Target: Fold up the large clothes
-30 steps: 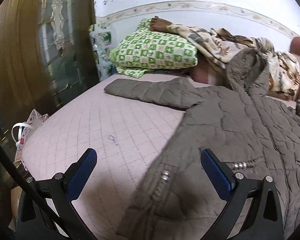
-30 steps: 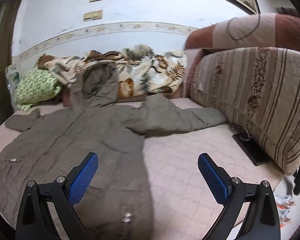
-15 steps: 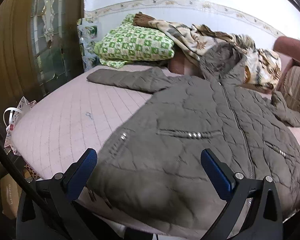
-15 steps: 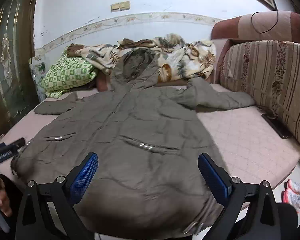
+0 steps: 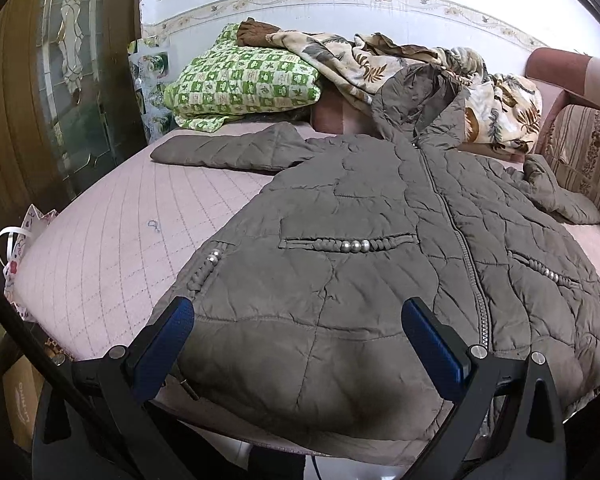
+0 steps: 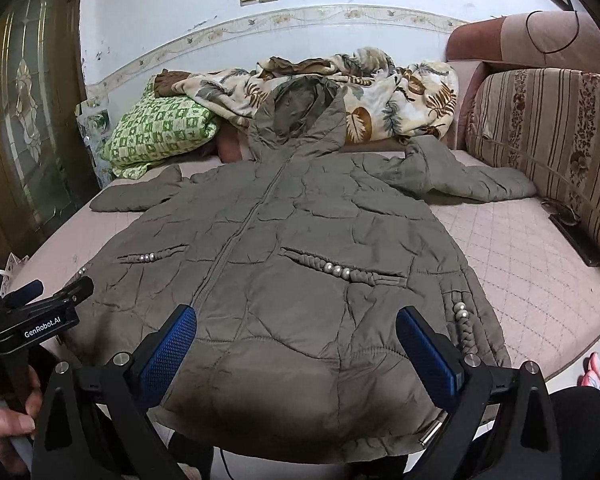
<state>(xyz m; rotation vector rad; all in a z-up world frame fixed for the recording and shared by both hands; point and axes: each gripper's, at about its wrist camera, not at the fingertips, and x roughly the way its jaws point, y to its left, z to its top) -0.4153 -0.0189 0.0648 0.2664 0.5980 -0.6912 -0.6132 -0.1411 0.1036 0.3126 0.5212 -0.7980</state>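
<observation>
A large olive-brown quilted hooded coat (image 5: 380,240) (image 6: 284,248) lies face up and zipped on a pink quilted bed (image 5: 112,240) (image 6: 512,256). Both sleeves are spread sideways and the hood rests against the bedding at the back. Its hem hangs over the front bed edge. My left gripper (image 5: 298,346) hovers open above the hem's left half, holding nothing. Above the hem's middle, my right gripper (image 6: 296,350) is open and empty too. The left gripper (image 6: 40,300) also shows at the left edge of the right wrist view, held by a hand (image 6: 4,420).
A green checked pillow (image 5: 240,80) (image 6: 156,132) and a leaf-print blanket (image 5: 380,64) (image 6: 360,84) are piled at the back of the bed. A striped sofa cushion (image 6: 552,140) lines the right side. A glass-panelled door (image 5: 72,80) stands left. A dark flat object (image 6: 576,236) lies beside the cushion.
Both grippers have pulled back toward the front edge of the bed and turned toward the coat's middle. The whole coat is now in view in both. Both stay open.
</observation>
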